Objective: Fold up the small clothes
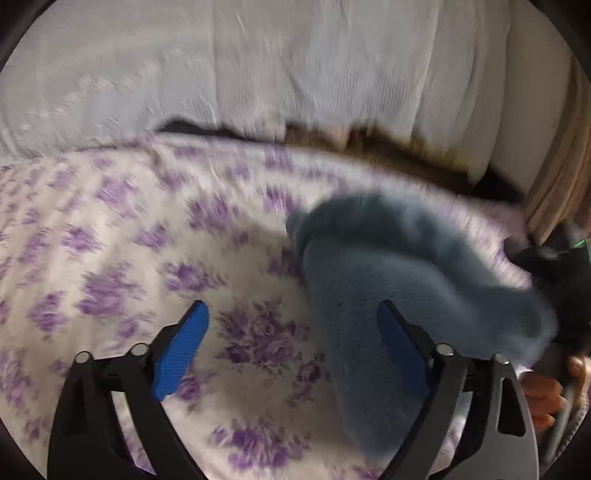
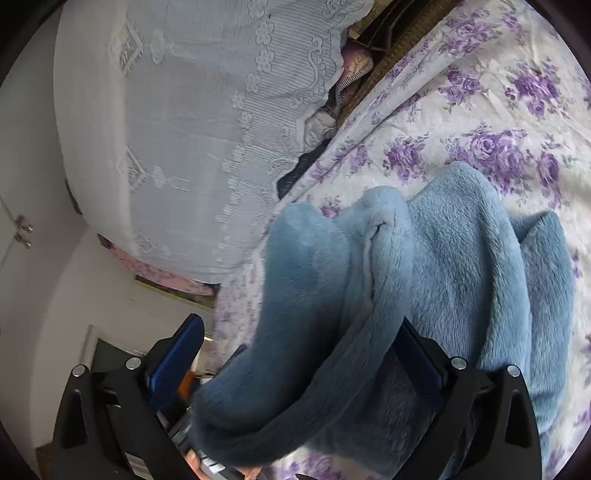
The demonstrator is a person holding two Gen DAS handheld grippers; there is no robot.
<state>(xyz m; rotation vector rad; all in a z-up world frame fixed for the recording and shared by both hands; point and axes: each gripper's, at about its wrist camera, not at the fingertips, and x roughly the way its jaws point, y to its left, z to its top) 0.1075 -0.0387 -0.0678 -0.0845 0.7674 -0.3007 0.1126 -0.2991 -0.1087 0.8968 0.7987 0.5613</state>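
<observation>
A fluffy blue fleece garment (image 1: 388,266) lies bunched on the purple-flowered bedspread (image 1: 129,240), blurred in the left wrist view. My left gripper (image 1: 293,306) hangs open above the spread, nothing between its blue pads (image 1: 181,350); the garment runs behind its right finger. In the right wrist view the same garment (image 2: 443,258) is heaped up close, and a thick fold of it passes between the wide jaws of my right gripper (image 2: 299,325). That gripper's left pad (image 2: 177,362) stands clear of the cloth; the right pad is partly hidden by the fold. A hand (image 1: 543,398) shows at the right edge.
A white lace cover (image 2: 184,129) drapes a tall pile along the bed's back edge (image 1: 258,66). A brown mat and dark items (image 2: 388,33) sit between it and the spread. Beige curtain (image 1: 561,177) hangs at the right. White wall and cupboard (image 2: 33,221) lie beyond the bed.
</observation>
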